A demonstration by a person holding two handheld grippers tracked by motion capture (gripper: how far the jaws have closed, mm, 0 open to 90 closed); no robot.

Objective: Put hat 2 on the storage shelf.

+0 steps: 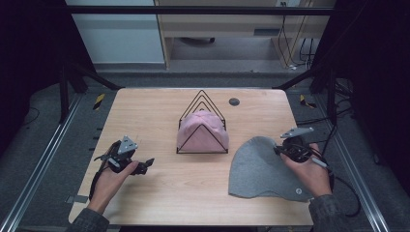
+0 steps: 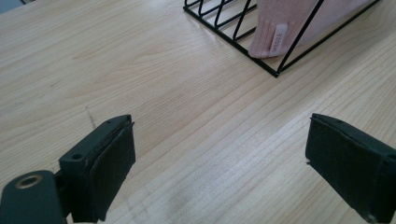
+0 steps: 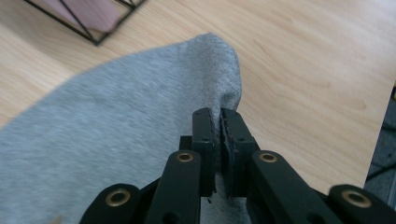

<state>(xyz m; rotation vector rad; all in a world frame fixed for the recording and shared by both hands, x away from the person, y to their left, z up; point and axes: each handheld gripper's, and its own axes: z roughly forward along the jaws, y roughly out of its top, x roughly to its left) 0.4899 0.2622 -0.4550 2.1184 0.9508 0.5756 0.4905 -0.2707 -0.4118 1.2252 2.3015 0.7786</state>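
Right hand-held gripper (image 3: 217,122) is pinched on the grey beanie's (image 1: 261,169) right-edge fold, left hand-held gripper (image 1: 140,166) wide open—lift slow, keep fabric from slipping.

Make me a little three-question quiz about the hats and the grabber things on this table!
1. True or false: the right hand-held gripper is shut on the edge of the grey hat.
2. Where is the pink hat? A) in the black wire rack B) flat on the table C) in the left hand-held gripper
3. Fill in: the left hand-held gripper's jaws are ____, with bare wood between them.

Key: 1 true; 2 A; 3 open.
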